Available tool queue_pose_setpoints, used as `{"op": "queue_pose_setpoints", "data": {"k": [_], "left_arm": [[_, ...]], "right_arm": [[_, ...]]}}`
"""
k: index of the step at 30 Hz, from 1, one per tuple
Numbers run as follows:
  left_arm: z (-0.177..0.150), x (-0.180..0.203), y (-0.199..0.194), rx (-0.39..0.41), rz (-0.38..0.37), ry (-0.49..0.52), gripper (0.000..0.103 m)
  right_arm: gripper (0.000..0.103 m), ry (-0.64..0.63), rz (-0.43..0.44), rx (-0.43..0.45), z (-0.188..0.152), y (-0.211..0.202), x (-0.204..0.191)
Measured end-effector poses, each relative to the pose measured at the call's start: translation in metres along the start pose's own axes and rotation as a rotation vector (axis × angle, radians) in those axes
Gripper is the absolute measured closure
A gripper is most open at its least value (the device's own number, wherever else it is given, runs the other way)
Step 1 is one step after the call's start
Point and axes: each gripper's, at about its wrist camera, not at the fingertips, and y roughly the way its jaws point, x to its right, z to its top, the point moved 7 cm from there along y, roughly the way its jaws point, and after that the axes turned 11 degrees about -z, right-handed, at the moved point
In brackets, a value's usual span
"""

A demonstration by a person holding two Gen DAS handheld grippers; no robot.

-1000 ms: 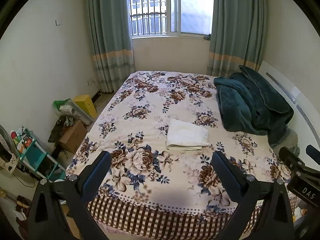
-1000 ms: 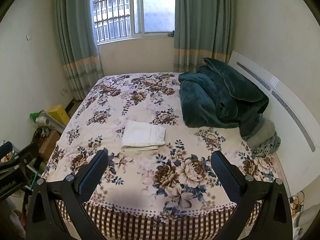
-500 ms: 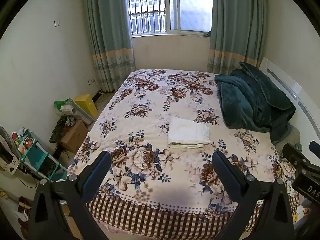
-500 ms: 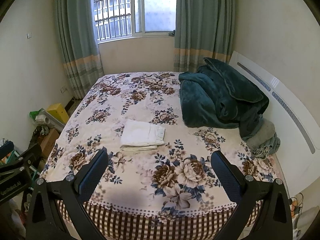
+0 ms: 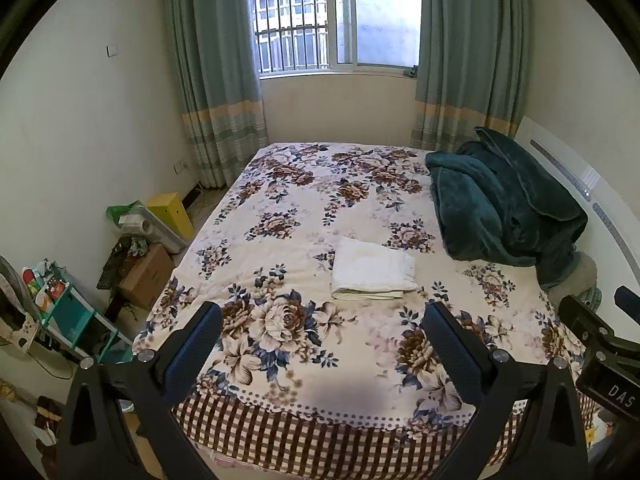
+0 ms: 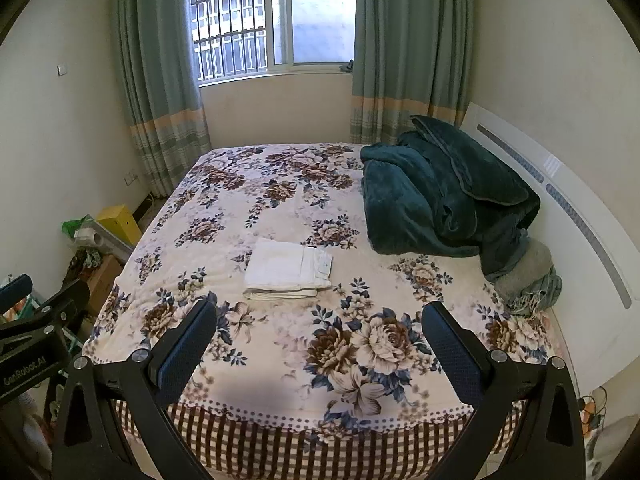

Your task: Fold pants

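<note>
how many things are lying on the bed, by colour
white: 1, the folded pants
dark green: 1, the blanket
grey: 1, the fringed cloth under the blanket's edge
total: 3

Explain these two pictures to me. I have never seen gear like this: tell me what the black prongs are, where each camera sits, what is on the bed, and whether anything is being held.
There is no robot here. A person holds a hand-held gripper in each hand, and each gripper carries a wide-angle camera looking forward along its two fingers. The black prongs at the bottom of each picture are those fingers.

One picture comes from the left gripper, the other from the right gripper. Each also catches the other gripper at its edge.

Both look over a bed with a flowered cover. On it lie white pants, folded into a neat stack, and a dark green blanket heaped by the headboard.

Nothing is held: both grippers are open, short of the bed's near edge.
</note>
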Motion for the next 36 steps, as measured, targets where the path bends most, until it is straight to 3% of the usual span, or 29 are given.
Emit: {"op": "queue_pose_setpoints", "data": {"k": [36], "left_arm": [[0.0079,0.0007,0.0006,0.001,-0.007,0.016,0.0]], "right_arm": [[0.0,-0.011,0.009,0.003,0.0054,-0.0051,0.0013]]}}
